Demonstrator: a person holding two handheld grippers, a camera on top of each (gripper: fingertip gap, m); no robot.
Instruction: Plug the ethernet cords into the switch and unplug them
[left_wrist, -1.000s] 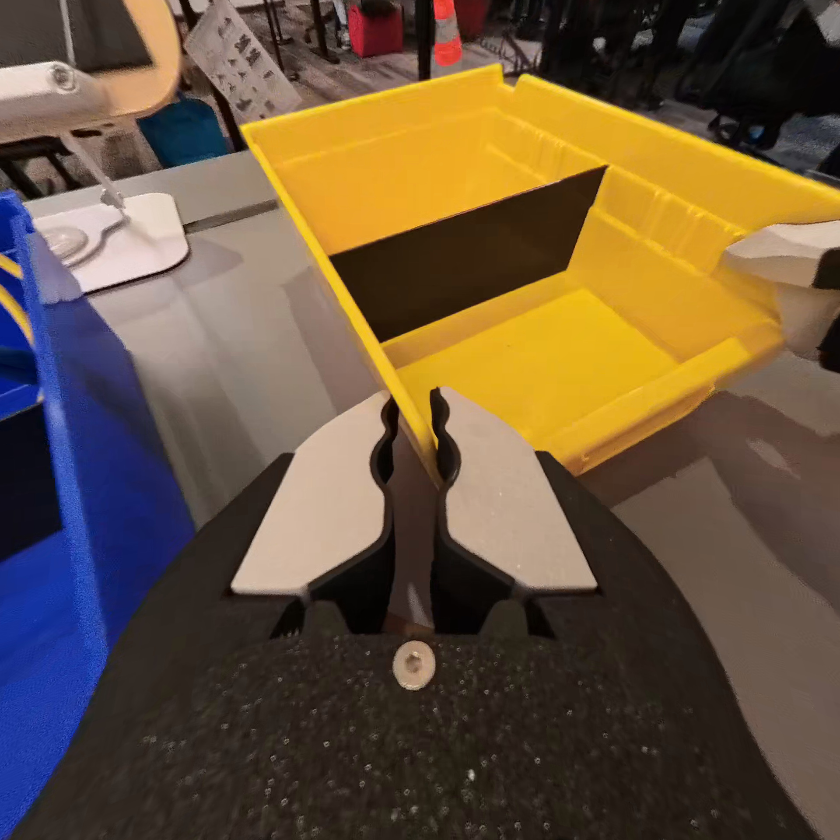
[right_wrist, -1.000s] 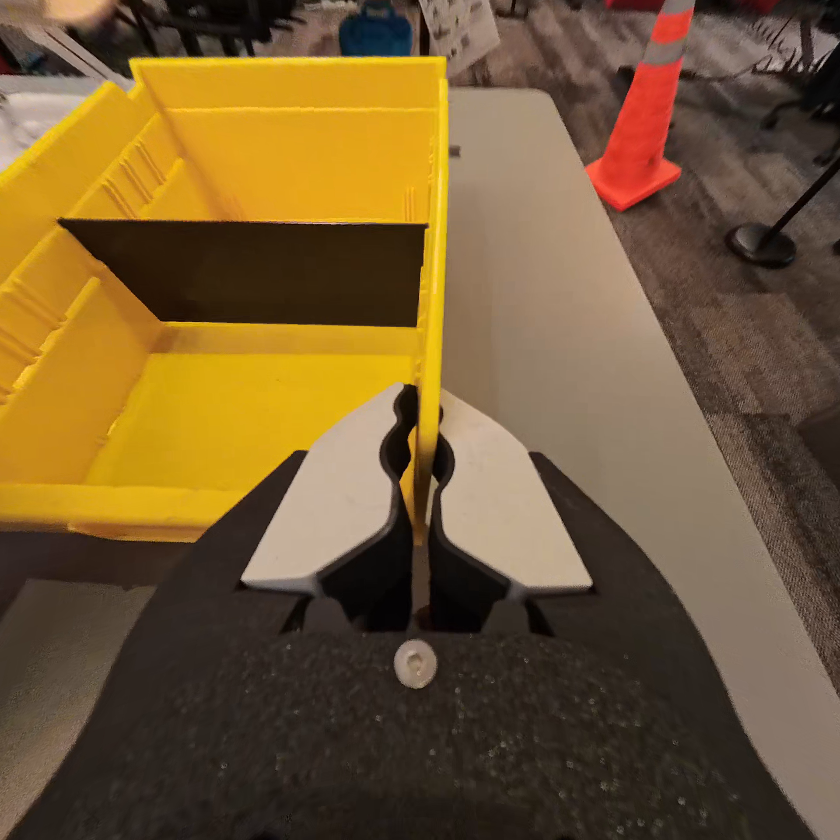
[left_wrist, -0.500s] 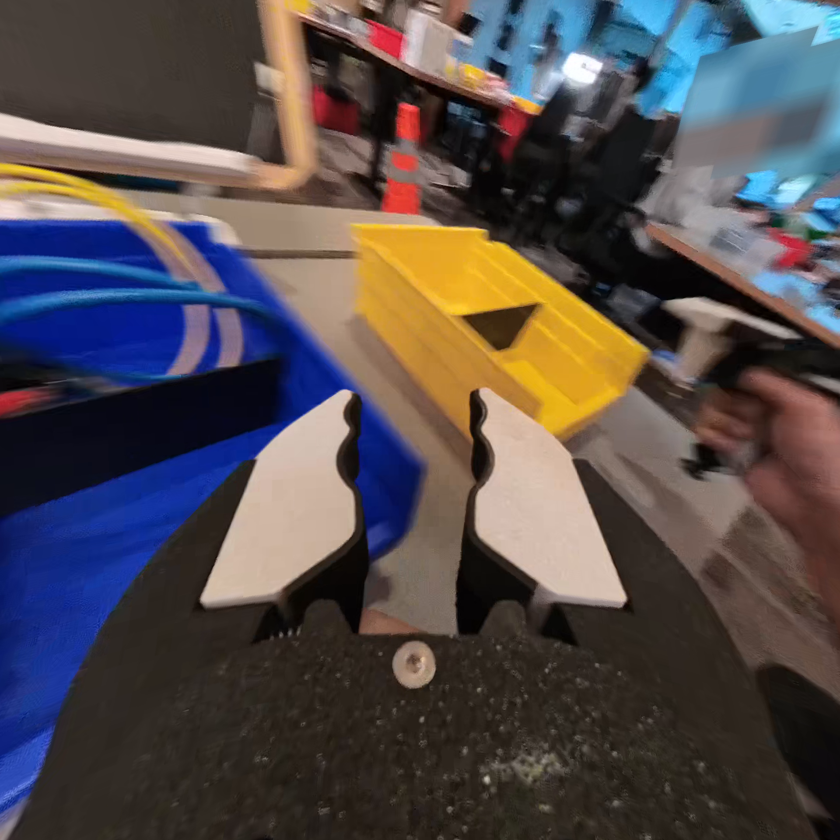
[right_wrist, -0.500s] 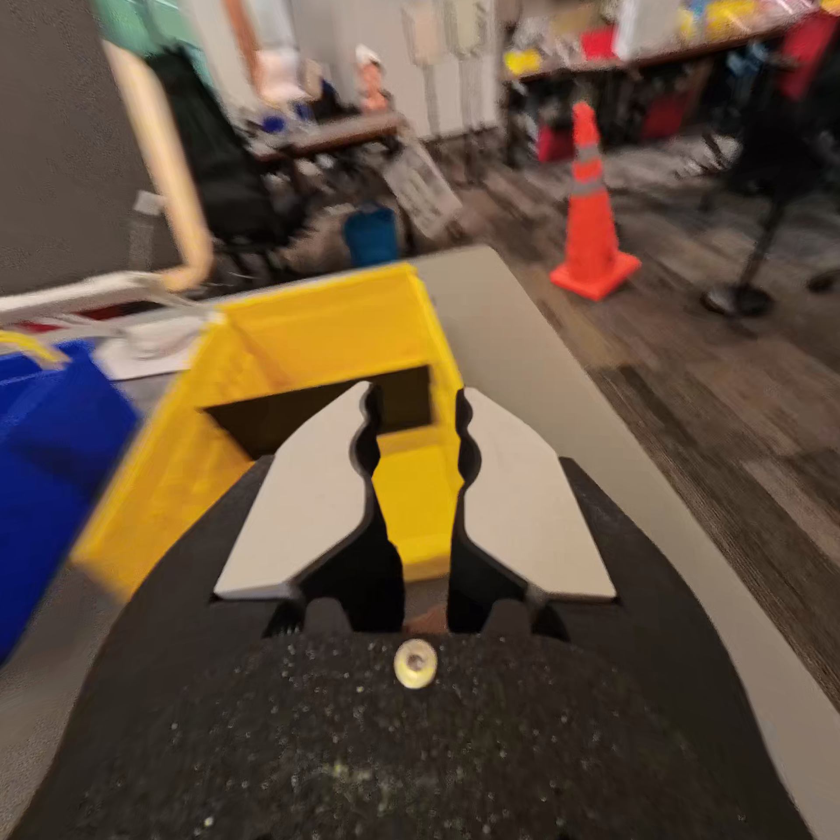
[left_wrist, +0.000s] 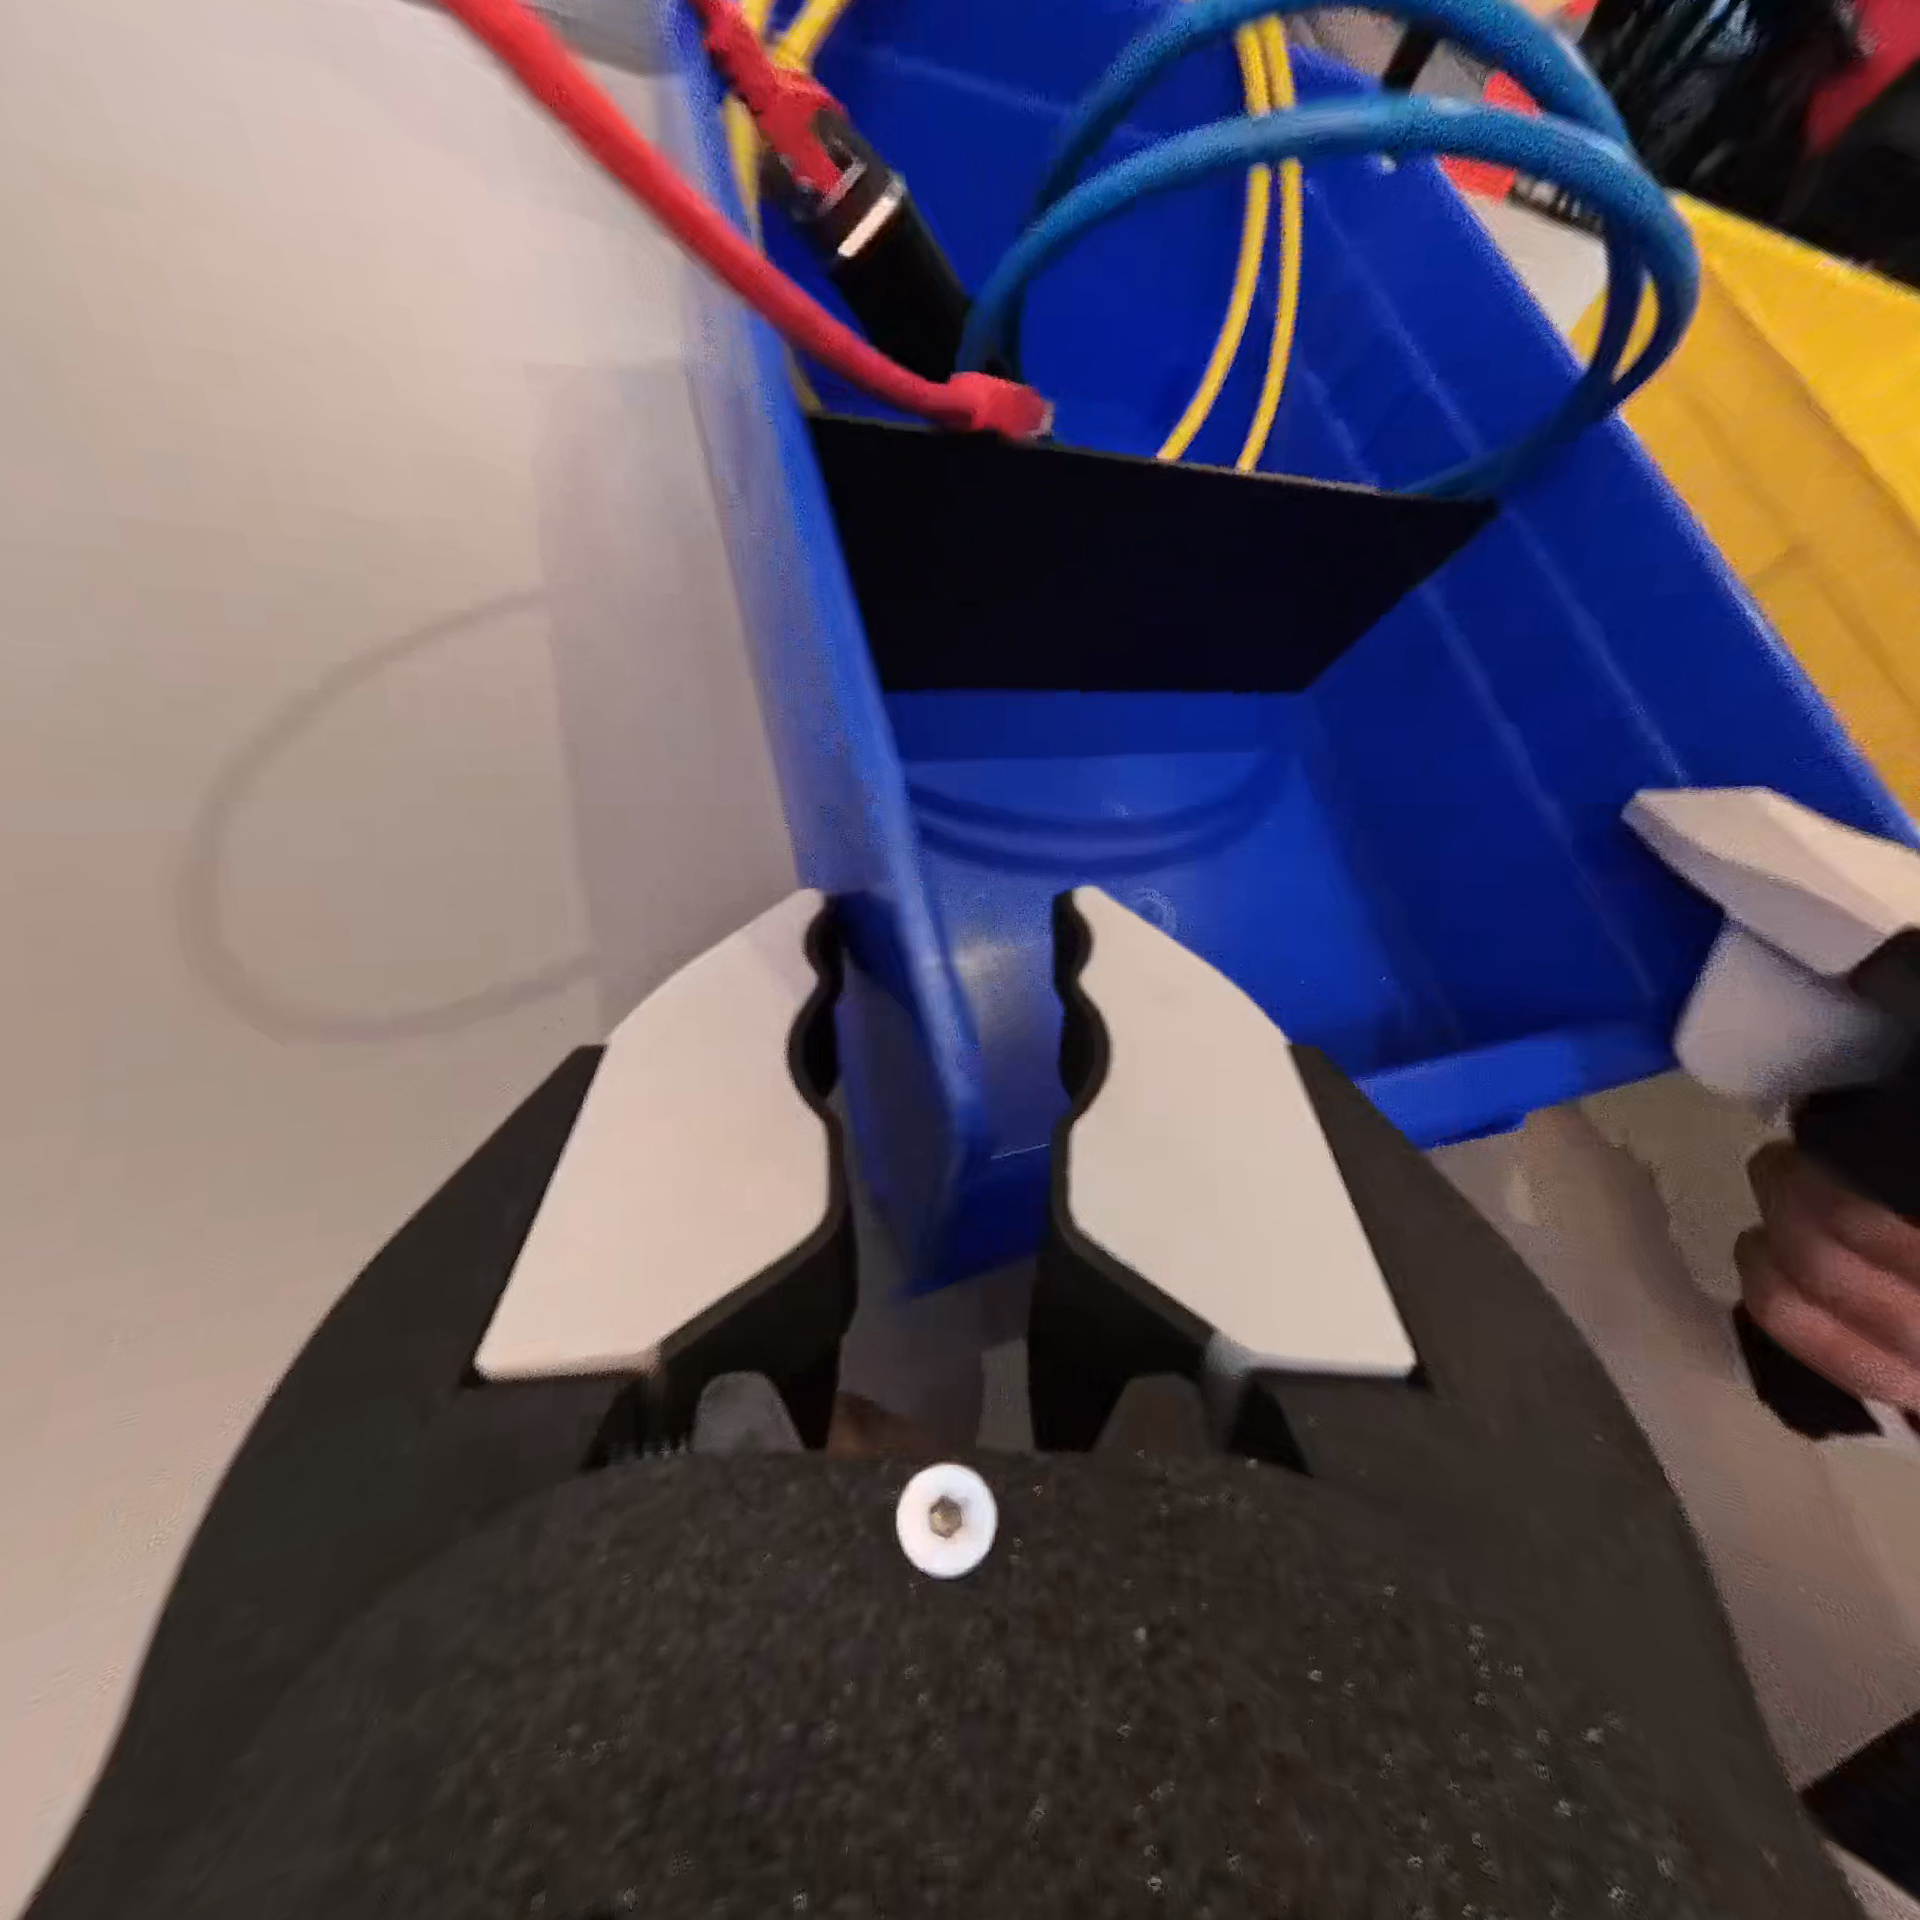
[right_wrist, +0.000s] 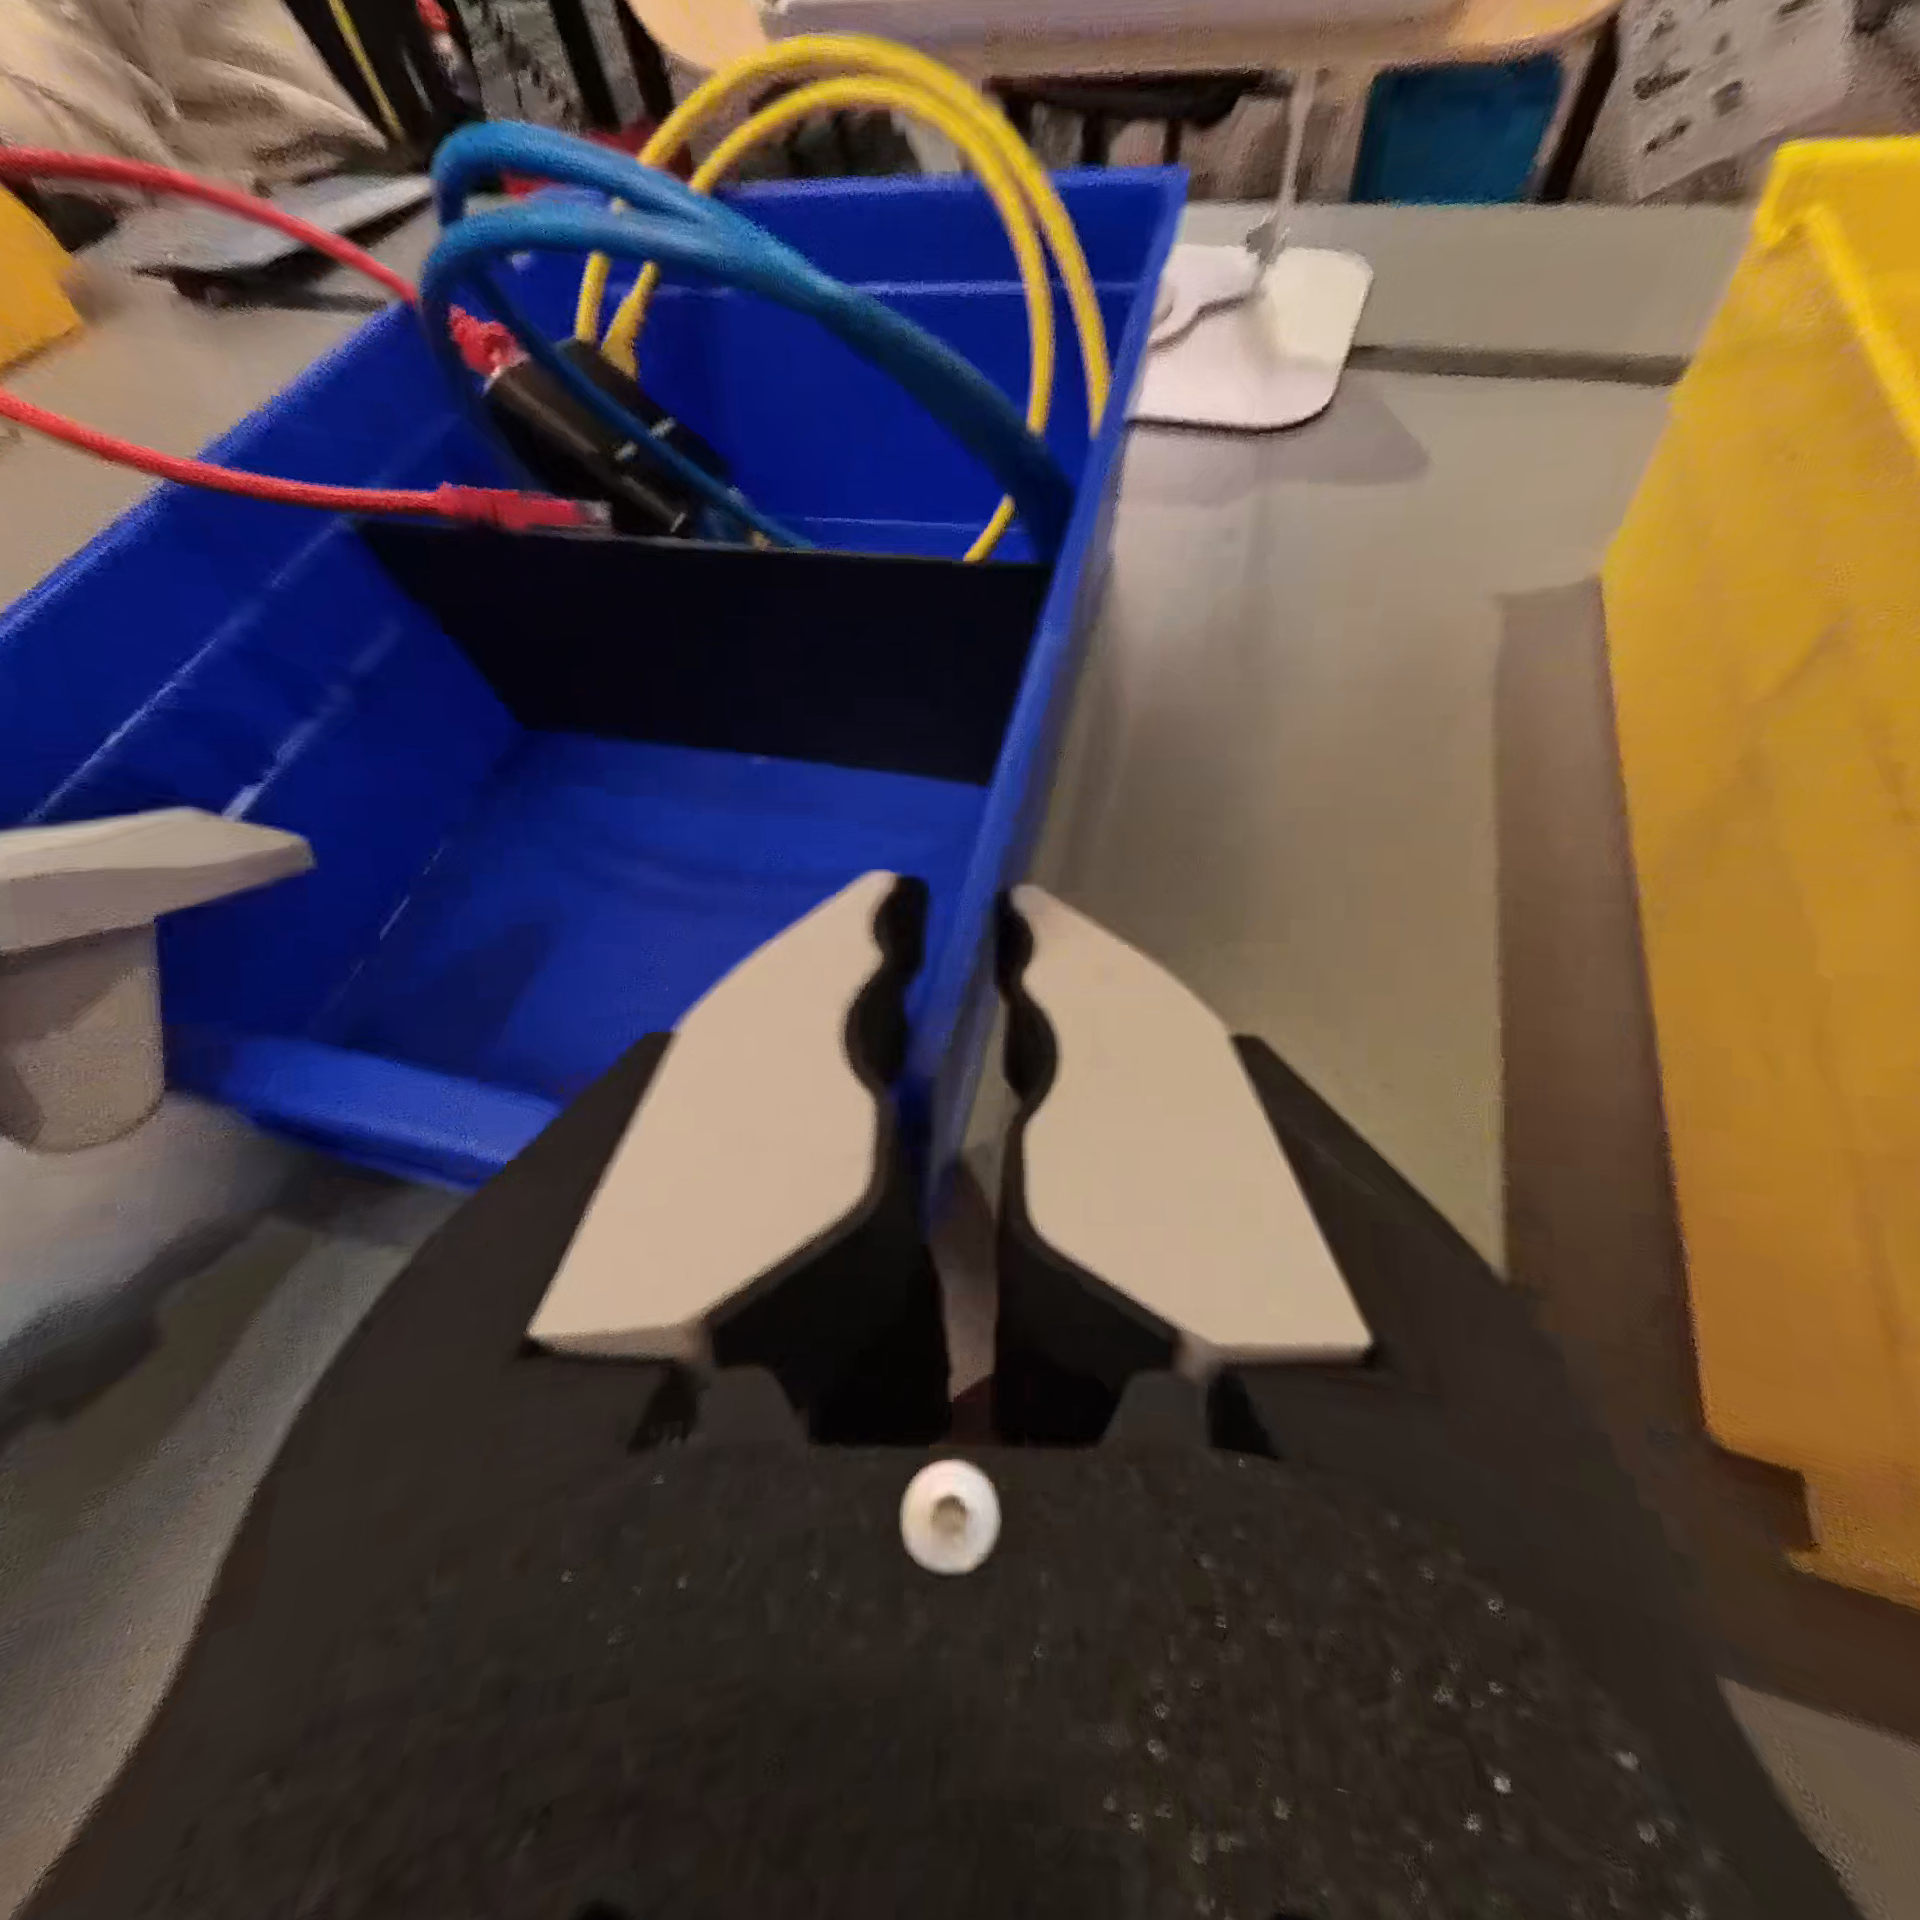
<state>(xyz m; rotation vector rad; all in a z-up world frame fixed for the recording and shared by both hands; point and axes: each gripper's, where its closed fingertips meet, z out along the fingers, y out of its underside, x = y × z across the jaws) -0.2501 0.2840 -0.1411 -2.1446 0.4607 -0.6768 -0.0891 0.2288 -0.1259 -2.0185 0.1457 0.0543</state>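
Observation:
A blue bin (left_wrist: 1455, 831) with a black divider (left_wrist: 1091, 571) stands on the table. Its far compartment holds a black switch (left_wrist: 894, 260) with red cord (left_wrist: 727, 239), blue cord (left_wrist: 1455, 135) and yellow cord (left_wrist: 1268, 260) looping out. My left gripper (left_wrist: 945, 914) is open and straddles the bin's left wall near the front corner. My right gripper (right_wrist: 951, 894) is shut on the blue bin's (right_wrist: 468, 883) right wall near the front. The switch (right_wrist: 603, 436) and cords also show in the right wrist view. The front compartment is empty.
A yellow bin (right_wrist: 1766, 727) stands close on the right of the blue one, with a strip of grey table (right_wrist: 1299, 727) between them. A white stand base (right_wrist: 1247, 343) sits behind. A hand (left_wrist: 1829, 1278) holds the right gripper.
Both grippers let go of the yellow bin, swung left to the blue bin and came down over its side walls. The right one has closed on its wall.

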